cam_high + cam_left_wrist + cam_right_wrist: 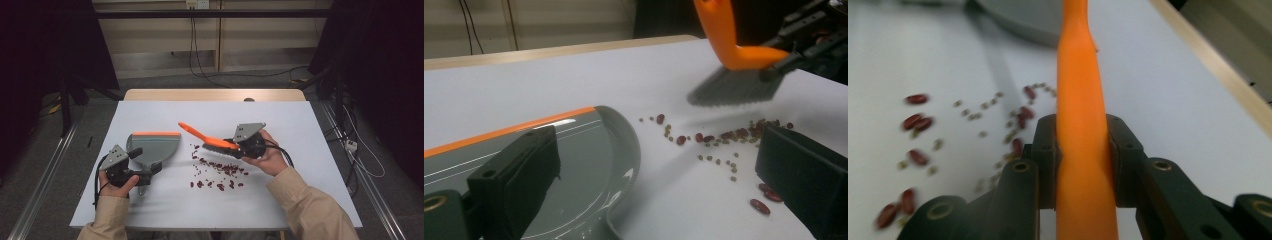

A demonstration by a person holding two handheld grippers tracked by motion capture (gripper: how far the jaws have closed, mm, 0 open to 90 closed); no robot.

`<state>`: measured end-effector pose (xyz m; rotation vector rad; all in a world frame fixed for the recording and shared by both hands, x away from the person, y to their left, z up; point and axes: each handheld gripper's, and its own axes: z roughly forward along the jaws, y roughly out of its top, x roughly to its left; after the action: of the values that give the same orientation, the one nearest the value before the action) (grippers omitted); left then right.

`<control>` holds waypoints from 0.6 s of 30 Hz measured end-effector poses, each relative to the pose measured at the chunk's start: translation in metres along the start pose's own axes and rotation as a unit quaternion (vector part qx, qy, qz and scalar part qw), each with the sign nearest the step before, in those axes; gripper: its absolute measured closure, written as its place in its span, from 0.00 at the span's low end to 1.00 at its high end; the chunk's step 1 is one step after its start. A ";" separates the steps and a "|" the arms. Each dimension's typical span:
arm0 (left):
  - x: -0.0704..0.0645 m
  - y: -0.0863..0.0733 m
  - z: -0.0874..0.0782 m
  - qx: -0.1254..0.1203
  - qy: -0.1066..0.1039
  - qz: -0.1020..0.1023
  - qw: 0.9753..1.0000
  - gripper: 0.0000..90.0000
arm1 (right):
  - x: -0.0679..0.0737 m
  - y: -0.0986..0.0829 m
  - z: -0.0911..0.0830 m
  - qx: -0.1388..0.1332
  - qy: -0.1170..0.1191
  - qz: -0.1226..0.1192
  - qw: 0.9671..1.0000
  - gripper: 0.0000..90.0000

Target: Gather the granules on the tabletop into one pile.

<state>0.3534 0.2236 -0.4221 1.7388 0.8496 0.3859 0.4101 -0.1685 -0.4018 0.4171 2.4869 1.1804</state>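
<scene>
My sleeves came in nearest the camera, and just beyond them my left claw [142,167] sat at the near end of the grey dustpan [152,147]. Its jaws stood wide apart, and whether they gripped the dustpan's handle I could not tell from the left gripper view. My right claw [239,144] was closed tight on the orange brush [207,140], pinching the handle close to the dark bristles [736,90], with the free end of the handle pointing toward the dustpan.

The beans [217,172] lay scattered on the white surface [300,130] to the right of the dustpan, red ones mixed with smaller greenish ones, and the bristles hovered just above the cluster's far edge.

I judged the brush light and stiff, its smooth plastic apt to twist in my jaws, so holding low near the head suited it. The beans looked hard and ready to roll or skitter away; short, gentle strokes toward the dustpan's orange lip [156,134] seemed wise.
</scene>
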 end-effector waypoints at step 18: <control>0.005 -0.003 0.000 0.003 0.003 -0.009 1.000 0.04 | -0.025 0.020 0.085 0.006 0.001 -0.015 1.000 0.80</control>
<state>0.3557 0.2281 -0.4257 1.7362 0.8708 0.3768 0.4721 -0.1084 -0.4310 0.3818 2.4949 1.1543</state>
